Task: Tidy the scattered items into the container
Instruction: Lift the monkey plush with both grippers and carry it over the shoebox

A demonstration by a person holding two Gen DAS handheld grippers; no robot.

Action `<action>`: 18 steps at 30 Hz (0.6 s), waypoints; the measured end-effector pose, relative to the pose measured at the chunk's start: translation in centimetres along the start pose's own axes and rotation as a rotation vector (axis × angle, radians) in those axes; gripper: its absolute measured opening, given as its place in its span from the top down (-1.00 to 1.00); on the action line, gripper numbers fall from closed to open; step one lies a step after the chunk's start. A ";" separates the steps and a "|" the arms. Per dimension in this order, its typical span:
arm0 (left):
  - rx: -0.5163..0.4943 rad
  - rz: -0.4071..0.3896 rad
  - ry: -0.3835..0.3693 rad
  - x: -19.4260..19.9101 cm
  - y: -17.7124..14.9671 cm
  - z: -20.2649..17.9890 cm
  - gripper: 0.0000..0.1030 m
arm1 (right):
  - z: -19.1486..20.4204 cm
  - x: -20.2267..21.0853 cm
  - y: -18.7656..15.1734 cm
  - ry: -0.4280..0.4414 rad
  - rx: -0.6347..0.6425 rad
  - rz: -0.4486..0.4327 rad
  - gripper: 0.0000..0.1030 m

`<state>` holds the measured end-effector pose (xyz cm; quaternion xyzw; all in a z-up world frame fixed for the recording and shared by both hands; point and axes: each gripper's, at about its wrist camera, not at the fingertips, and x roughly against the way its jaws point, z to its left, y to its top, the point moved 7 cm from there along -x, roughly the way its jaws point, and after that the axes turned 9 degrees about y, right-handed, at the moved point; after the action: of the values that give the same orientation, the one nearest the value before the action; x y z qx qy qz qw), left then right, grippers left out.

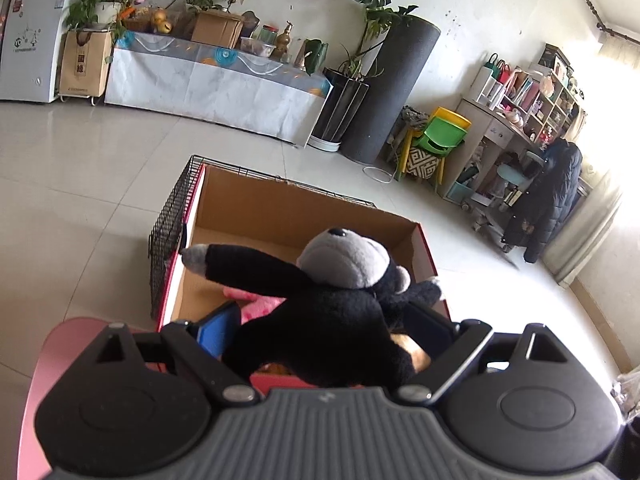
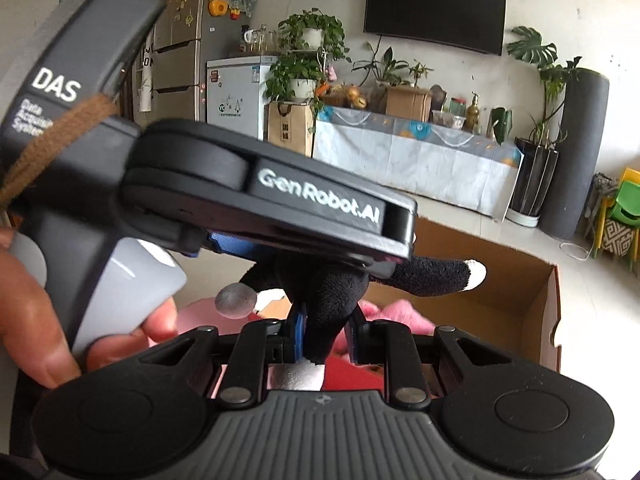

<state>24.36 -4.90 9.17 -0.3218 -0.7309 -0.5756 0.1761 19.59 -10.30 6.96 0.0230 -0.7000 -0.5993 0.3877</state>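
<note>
Both tools grip one black plush monkey (image 1: 336, 312) above the open cardboard box (image 1: 280, 208) on the floor: the left tool (image 1: 324, 330) is clamped on its body, the right tool (image 2: 326, 334) pinches a limb. A pink toy (image 1: 256, 304) lies inside.

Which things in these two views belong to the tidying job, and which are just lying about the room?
In the job:
black plush
pink plush
box
left gripper
right gripper

Lying about:
wire cage
green chair
freezer
TV
</note>
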 end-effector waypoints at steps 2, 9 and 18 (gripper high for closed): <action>0.001 -0.006 -0.001 -0.4 0.6 -0.1 -0.77 | -0.2 -0.4 0.6 -0.005 0.002 -0.012 0.57; -0.018 -0.023 0.000 -2.1 2.4 -0.7 -0.77 | -1.7 -1.0 2.0 -0.024 -0.015 -0.045 0.57; 0.001 -0.026 -0.004 -4.3 3.5 -0.6 -0.78 | -3.4 -2.5 2.5 -0.033 -0.042 -0.048 0.57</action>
<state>29.78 -6.22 9.15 -0.3133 -0.7356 -0.5769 0.1671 24.32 -11.13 7.80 0.0220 -0.6929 -0.6232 0.3620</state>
